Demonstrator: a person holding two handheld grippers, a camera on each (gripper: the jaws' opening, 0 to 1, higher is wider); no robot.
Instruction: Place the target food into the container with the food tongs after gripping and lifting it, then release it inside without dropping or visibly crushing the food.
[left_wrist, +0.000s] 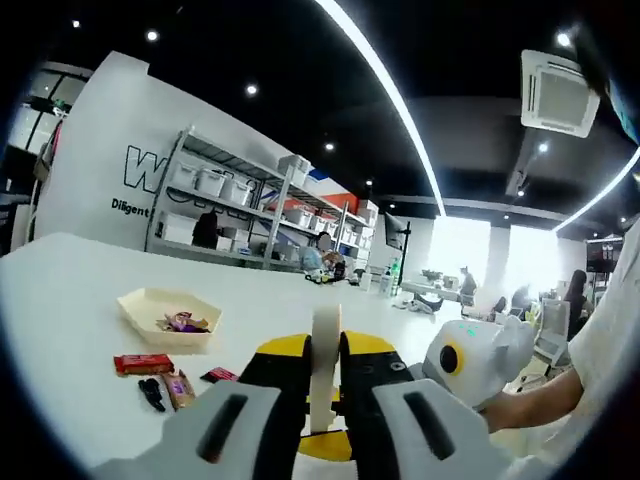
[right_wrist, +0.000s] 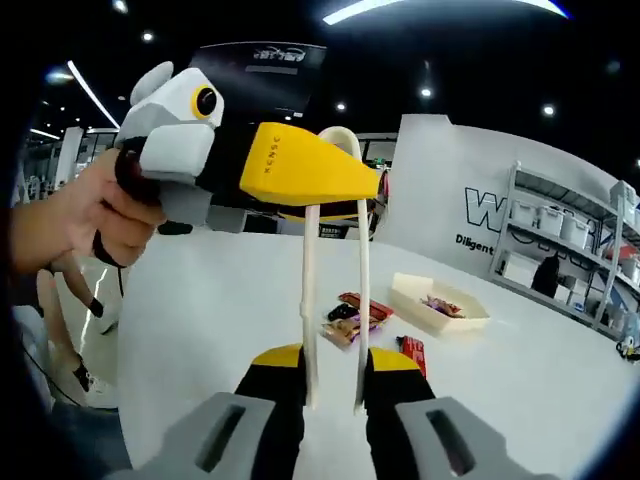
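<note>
Cream food tongs (right_wrist: 334, 262) hang between the two grippers above a white table (right_wrist: 200, 300). My left gripper (right_wrist: 335, 180), yellow-jawed, is shut on the tongs' looped end; in the left gripper view the tongs (left_wrist: 325, 365) stand edge-on in its jaws (left_wrist: 322, 400). My right gripper (right_wrist: 335, 395) has a jaw pressed against each tong arm, and the arms are still spread. Wrapped snack bars (right_wrist: 352, 318) lie on the table beside a cream hexagonal container (right_wrist: 440, 303). The container (left_wrist: 150, 302) holds some wrapped sweets (left_wrist: 183, 322).
A red bar (left_wrist: 143, 364) and smaller wrappers (left_wrist: 180, 388) lie in front of the container. A person's hand (right_wrist: 90, 215) holds the left gripper, and the right gripper's body (left_wrist: 472, 358) shows at the right. Shelving with bins (left_wrist: 250, 215) stands behind the table.
</note>
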